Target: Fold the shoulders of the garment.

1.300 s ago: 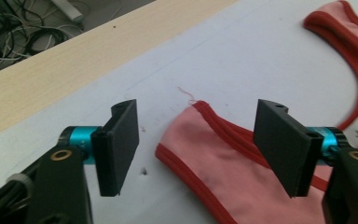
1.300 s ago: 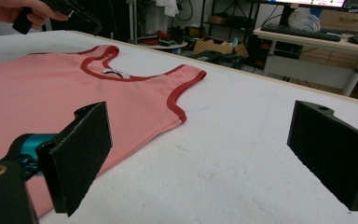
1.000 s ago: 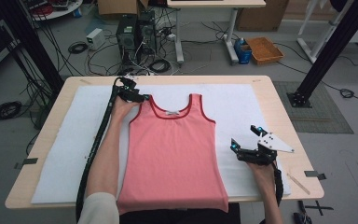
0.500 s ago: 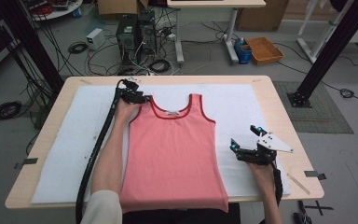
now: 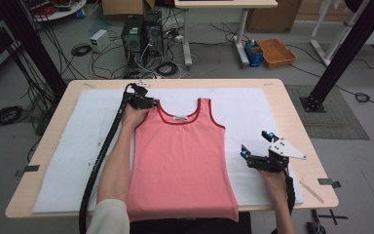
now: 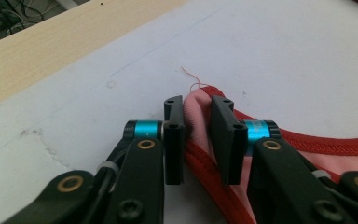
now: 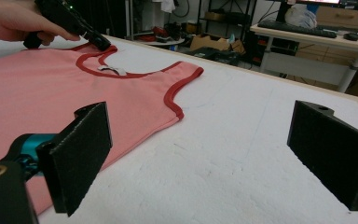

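A pink tank top (image 5: 182, 156) with red trim lies flat on the white mat (image 5: 253, 112). My left gripper (image 5: 148, 103) is at the top of the shirt's left shoulder strap. In the left gripper view its jaws (image 6: 198, 105) have just been closing, and the strap's pink end (image 6: 196, 122) is pinched between the pads. My right gripper (image 5: 254, 141) rests on the mat to the right of the shirt, wide open with nothing between its jaws (image 7: 200, 116). The right gripper view also shows the shirt (image 7: 51, 88) and the left gripper (image 7: 98, 43) far off.
The wooden table (image 5: 302, 122) carries the mat. A thin wooden stick (image 5: 311, 191) lies near its front right corner. Computer towers (image 5: 139, 34), floor cables and an orange box (image 5: 276, 51) are beyond the far edge. A black post (image 5: 343, 58) stands at the right.
The left gripper has edged slightly right onto the strap's top end, and the strap is now gripped. The right gripper has stayed put.
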`<state>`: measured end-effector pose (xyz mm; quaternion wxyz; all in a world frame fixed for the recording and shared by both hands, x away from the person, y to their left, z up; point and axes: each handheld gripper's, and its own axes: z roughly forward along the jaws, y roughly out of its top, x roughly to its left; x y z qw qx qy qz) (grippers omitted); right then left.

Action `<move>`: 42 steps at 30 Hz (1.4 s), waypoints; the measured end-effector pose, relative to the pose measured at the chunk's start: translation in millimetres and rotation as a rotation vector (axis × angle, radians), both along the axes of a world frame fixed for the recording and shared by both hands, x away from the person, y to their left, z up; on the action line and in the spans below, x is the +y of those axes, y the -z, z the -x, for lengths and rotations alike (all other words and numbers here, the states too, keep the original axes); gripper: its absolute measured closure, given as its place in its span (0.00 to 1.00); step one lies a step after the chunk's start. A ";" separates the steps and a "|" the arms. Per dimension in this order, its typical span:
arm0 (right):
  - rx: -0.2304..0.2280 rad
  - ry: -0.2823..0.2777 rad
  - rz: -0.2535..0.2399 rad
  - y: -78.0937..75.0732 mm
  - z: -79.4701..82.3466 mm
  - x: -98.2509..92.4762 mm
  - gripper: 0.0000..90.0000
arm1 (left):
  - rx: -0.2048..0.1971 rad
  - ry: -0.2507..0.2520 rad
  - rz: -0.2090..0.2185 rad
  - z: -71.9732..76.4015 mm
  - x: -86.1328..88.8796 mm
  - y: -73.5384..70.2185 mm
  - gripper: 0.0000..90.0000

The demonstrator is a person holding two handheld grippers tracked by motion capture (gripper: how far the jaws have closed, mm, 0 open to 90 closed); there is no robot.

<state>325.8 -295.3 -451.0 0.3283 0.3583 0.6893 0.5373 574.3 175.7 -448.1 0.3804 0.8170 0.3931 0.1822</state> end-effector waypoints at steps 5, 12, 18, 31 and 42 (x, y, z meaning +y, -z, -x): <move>-0.005 -0.001 0.008 0.0 -0.1 0.2 0.06 | -0.005 0.005 -0.002 0.7 -1.6 -0.3 0.92; -0.001 0.006 -0.004 0.0 -0.3 -0.7 0.06 | -0.007 0.020 0.028 3.3 -0.8 -7.3 0.93; 0.005 0.005 -0.005 -0.2 -0.9 -1.0 0.06 | -0.020 0.069 0.029 11.2 -5.3 -22.2 0.93; 0.030 0.012 -0.003 -0.9 -3.6 -0.5 0.07 | -0.038 0.198 0.037 50.2 -16.4 -55.2 0.93; 0.033 0.018 0.001 -0.9 -3.6 0.0 0.08 | -0.046 0.269 0.077 103.3 -17.0 -61.2 0.93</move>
